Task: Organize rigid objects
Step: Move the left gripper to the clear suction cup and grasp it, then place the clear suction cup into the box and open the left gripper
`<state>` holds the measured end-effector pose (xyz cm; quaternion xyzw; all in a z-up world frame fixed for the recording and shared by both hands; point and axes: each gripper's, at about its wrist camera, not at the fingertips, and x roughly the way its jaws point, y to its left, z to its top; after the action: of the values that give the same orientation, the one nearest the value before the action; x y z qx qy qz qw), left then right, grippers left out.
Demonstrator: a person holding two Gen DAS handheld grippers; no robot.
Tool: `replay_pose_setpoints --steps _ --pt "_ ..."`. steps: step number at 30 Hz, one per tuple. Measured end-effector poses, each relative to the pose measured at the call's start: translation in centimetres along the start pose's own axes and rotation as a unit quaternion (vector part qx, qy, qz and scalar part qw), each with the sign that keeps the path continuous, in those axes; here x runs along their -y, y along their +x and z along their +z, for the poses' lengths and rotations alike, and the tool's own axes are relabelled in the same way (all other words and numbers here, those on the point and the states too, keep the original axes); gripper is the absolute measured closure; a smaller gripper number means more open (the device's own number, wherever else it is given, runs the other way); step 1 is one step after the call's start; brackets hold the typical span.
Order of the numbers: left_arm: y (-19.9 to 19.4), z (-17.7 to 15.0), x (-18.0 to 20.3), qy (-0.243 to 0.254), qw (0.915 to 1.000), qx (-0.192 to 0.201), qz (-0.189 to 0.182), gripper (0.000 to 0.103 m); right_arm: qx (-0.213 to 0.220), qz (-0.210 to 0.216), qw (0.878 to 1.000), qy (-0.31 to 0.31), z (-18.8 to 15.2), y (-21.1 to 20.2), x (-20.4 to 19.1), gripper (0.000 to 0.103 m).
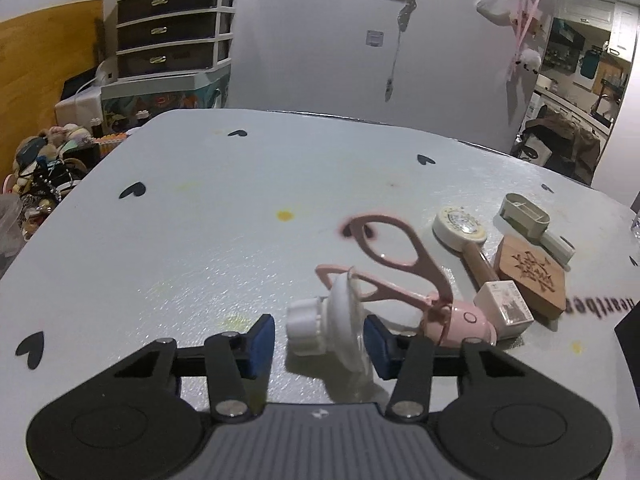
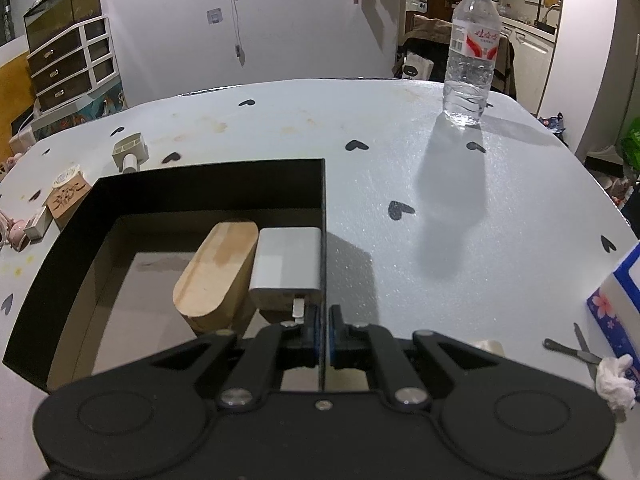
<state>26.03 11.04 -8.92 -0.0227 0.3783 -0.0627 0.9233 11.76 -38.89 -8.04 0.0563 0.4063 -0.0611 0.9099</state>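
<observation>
Here the left hand-held gripper (image 1: 320, 344) has its blue pads apart, spread either side of a white-headed pink device (image 1: 340, 320) lying on the table (image 1: 200, 220); the right pad looks to touch the device's disc, the left pad stands clear of it. Just beyond the fingers, pink scissors (image 1: 384, 248) lean over the device, with a small white box (image 1: 505, 306), a wooden coaster (image 1: 532, 276), a round mirror (image 1: 460, 226) and a grey holder (image 1: 528, 216) farther out to the right.

The right hand-held gripper (image 2: 324, 336) is pressed together on the thin near wall of the black box (image 2: 200, 180), steadying it. Inside, just ahead to its left, sit a wooden block (image 2: 218, 272) and a grey charger (image 2: 286, 264).

Risk, as I judge it: closing on the rounded white head may squirt it sideways, or snag the scissors and drag them along. The thin box wall could also buckle if tugged.

The left tool sits low and level, pointing across the table; the right tilts downward over the box edge.
</observation>
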Motion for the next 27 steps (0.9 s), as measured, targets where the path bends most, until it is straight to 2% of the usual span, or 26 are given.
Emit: replay_pose_setpoints --steps 4,5,11,18,22,27 --pt "0.2 0.3 0.2 -0.019 0.9998 -0.002 -0.011 0.060 0.000 0.000 1.000 -0.001 0.0 0.0 0.0 0.099" --pt "0.1 0.4 0.2 -0.025 0.9996 -0.004 -0.010 0.066 0.000 0.000 1.000 -0.001 0.0 0.0 0.0 0.099" --pt "-0.8 0.4 0.0 -0.073 0.9973 -0.001 0.008 0.067 0.000 -0.001 1.000 -0.001 -0.1 0.0 0.0 0.099" --pt "-5.1 -0.9 0.3 -0.101 0.9949 0.009 0.008 0.067 0.001 -0.001 1.000 0.000 -0.2 -0.1 0.0 0.099" --pt "-7.7 -1.7 1.4 -0.113 0.9934 0.006 -0.018 0.067 0.001 -0.002 1.000 -0.001 -0.2 -0.2 -0.1 0.099" --pt "-10.3 -1.3 5.0 -0.094 0.9920 0.012 -0.083 0.067 0.001 -0.002 1.000 -0.001 -0.2 -0.2 -0.1 0.099"
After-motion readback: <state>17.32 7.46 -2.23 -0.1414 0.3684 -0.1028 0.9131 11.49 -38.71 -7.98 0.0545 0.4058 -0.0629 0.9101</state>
